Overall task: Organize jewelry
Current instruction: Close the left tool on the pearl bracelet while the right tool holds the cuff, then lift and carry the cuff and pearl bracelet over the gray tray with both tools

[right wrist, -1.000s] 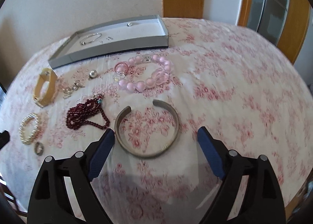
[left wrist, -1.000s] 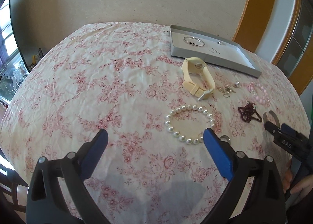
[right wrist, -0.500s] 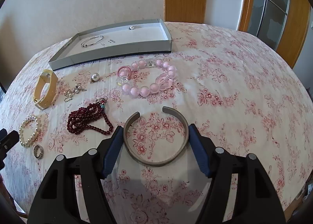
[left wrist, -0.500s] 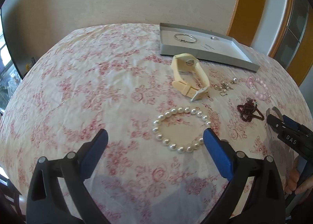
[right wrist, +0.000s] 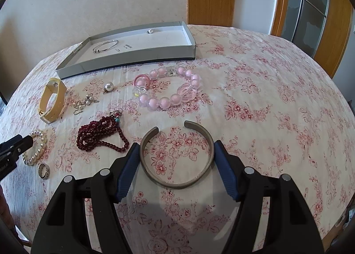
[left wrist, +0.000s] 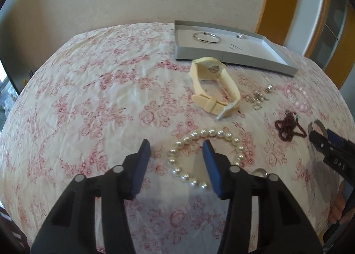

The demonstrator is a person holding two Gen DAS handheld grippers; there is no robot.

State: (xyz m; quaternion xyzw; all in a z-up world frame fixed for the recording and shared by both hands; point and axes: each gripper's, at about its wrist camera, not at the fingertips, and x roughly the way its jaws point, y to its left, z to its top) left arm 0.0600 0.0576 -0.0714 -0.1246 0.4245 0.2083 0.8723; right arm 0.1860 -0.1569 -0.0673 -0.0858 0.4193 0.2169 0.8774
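Observation:
A grey tray (right wrist: 137, 58) at the back holds a thin silver bangle (right wrist: 106, 46) and a small pearl (right wrist: 150, 31). My right gripper (right wrist: 175, 149) has its jaws closed in on both sides of the open metal cuff bracelet (right wrist: 177, 178), which lies on the cloth. My left gripper (left wrist: 176, 145) is half closed; its right finger sits inside the pearl bracelet (left wrist: 195, 136) loop, the left finger outside it. The tray also shows in the left wrist view (left wrist: 221, 55).
On the floral tablecloth lie a cream watch (left wrist: 213, 85), a pink bead bracelet (right wrist: 168, 89), a dark red bead string (right wrist: 99, 136), small earrings (right wrist: 85, 103), a loose pearl (right wrist: 109, 86) and a ring (right wrist: 43, 170). Wall and wooden door stand behind.
Both grippers have narrowed from wide open. The right one moved forward and closed in on the cuff. The left one moved right, over the near left part of the pearl bracelet.

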